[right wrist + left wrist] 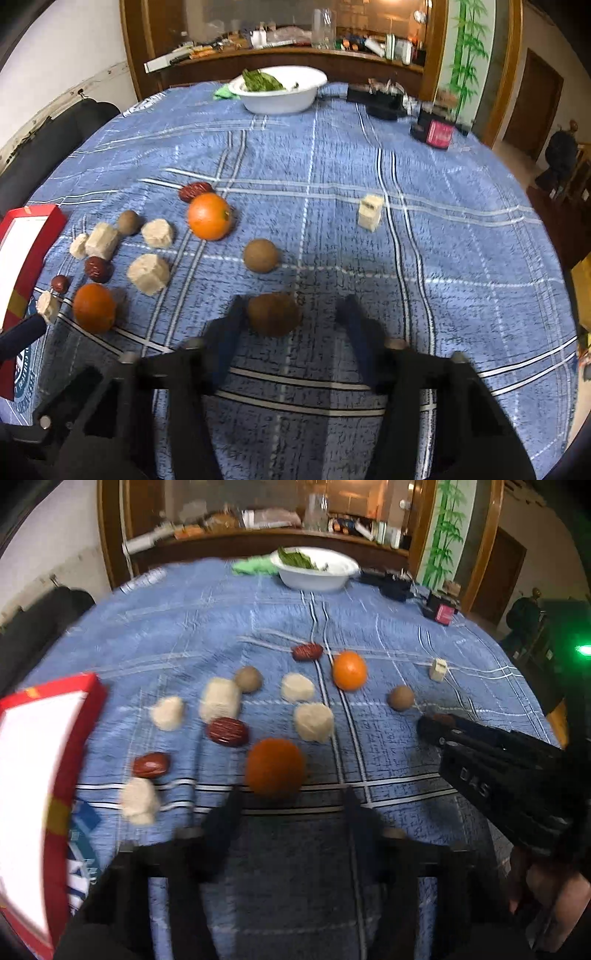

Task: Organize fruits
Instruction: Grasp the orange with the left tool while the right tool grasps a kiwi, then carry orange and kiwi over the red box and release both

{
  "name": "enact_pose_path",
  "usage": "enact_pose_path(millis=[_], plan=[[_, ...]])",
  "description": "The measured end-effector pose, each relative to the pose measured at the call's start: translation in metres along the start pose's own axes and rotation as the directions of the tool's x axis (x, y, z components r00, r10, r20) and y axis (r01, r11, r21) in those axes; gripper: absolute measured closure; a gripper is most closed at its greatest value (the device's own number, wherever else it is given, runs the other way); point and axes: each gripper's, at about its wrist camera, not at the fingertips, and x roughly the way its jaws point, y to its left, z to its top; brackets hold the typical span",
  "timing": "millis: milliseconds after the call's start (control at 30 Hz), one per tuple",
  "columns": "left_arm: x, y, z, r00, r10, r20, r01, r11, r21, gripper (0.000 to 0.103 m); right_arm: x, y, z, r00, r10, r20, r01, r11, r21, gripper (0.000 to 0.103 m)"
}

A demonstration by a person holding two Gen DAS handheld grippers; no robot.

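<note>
Right wrist view: a brown round fruit (273,314) lies on the blue cloth (461,295), between the spread right tongs (290,312), touching neither. Left tongs (291,797), also spread, hover by an orange (275,767). Round fruit may roll if nudged off-centre.

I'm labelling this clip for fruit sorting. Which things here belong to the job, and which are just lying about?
Job:
oranges
red dates
brown round fruits
pale chunks
red box

Lying about:
white bowl
pink-and-black item
green cloth
</note>
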Motion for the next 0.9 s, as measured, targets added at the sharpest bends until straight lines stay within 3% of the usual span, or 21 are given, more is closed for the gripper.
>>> enact_pose_path(millis=[33,300,533,900], plan=[[0.000,-0.002,0.001,0.999,0.027,0.017,-0.028,1.000,0.008,0.076,0.000,-0.002,0.000,1.000,0.004,0.001,-0.004,1.000,0.007,0.075],[-0.004,-0.003,-0.001,0.999,0.037,0.011,-0.038,0.999,0.021,0.077,-0.008,-0.008,0.000,0.999,0.045,0.016,-0.046,0.998,0.051,0.075],[-0.031,0.010,-0.010,0.998,0.040,0.038,-0.041,0.999,0.010,0.077,-0.034,-0.005,-0.009,0.997,0.060,0.056,-0.063,0.996,0.059,0.075],[-0.088,0.060,-0.033,0.992,0.059,0.110,-0.051,0.996,-0.072,0.077,-0.083,0.034,-0.029,0.987,0.115,0.114,-0.118,0.993,0.017,0.075]])
